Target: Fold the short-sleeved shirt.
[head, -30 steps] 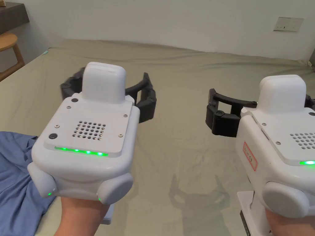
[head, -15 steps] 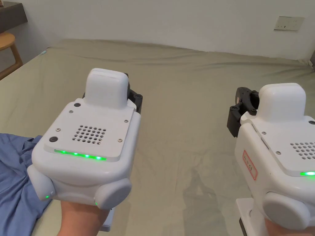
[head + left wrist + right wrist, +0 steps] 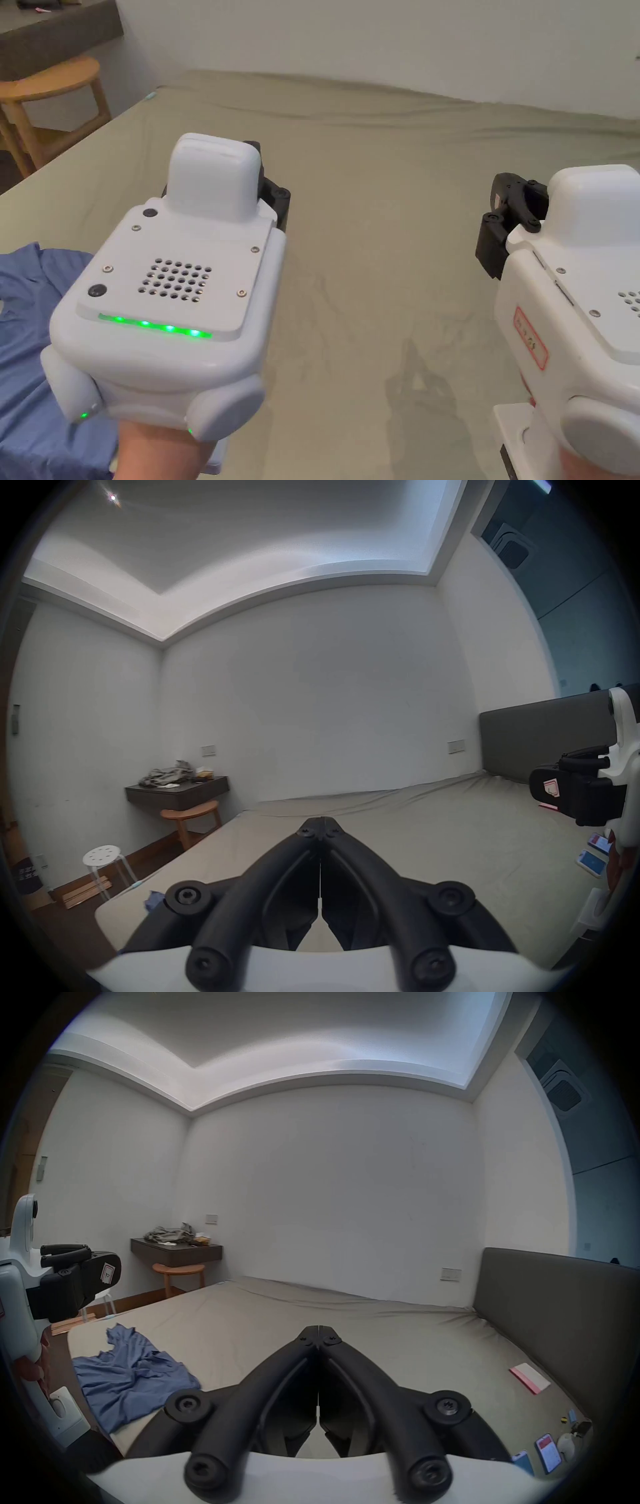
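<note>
At the near left corner of the head view, the blue shirt (image 3: 25, 350) lies crumpled on the olive bed sheet (image 3: 387, 206), cut off by the frame edge and partly hidden behind the left gripper (image 3: 269, 187), whose white housing covers most of its jaws. In the left gripper view its jaws meet, empty. In the right gripper view the right gripper (image 3: 318, 1333) is likewise closed on nothing; a grey headboard (image 3: 554, 1303) stands far right

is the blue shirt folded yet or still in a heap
Not folded: the crumpled blue short-sleeved shirt lies in a loose, wrinkled heap at the edge of the olive-green bed sheet, no hand-held gripper touching it.
</note>
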Available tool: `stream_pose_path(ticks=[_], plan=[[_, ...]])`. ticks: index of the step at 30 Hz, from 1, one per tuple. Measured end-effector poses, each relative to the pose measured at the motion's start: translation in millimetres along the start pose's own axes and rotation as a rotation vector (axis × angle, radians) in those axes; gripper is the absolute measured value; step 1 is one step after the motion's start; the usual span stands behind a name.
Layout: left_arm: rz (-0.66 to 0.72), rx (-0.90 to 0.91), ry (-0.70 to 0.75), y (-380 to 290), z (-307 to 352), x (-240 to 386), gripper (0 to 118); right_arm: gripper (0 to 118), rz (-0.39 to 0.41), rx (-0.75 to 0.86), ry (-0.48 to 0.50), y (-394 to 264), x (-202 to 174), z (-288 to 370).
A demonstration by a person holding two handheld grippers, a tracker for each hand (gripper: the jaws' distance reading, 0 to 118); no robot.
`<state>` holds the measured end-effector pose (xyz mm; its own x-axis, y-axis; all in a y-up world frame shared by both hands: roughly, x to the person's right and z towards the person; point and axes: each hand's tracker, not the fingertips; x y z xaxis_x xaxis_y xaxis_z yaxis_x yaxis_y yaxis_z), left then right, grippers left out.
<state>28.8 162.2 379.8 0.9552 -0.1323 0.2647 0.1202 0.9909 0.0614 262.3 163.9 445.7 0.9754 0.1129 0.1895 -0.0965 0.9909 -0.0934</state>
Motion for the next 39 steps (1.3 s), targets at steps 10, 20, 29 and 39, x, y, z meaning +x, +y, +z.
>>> stream_pose_path(ticks=[10,20,29,39], plan=[[-0.073,-0.029,0.31,-10.3,45.8,-93.1,0,2,-0.002,0.022,0.306,6.7,-105.9,-33.2],[-0.055,-0.08,0.477,-28.4,80.9,-148.4,0,2,0.044,0.029,0.486,6.6,-187.0,-35.0],[0.033,-0.252,0.437,-73.3,57.7,-176.0,0,2,0.084,-0.013,0.487,-0.5,-190.2,-43.0],[0.099,-0.691,0.232,-201.4,-59.0,-222.8,8,2,0.151,-0.141,0.415,-29.0,-172.8,-73.4]])
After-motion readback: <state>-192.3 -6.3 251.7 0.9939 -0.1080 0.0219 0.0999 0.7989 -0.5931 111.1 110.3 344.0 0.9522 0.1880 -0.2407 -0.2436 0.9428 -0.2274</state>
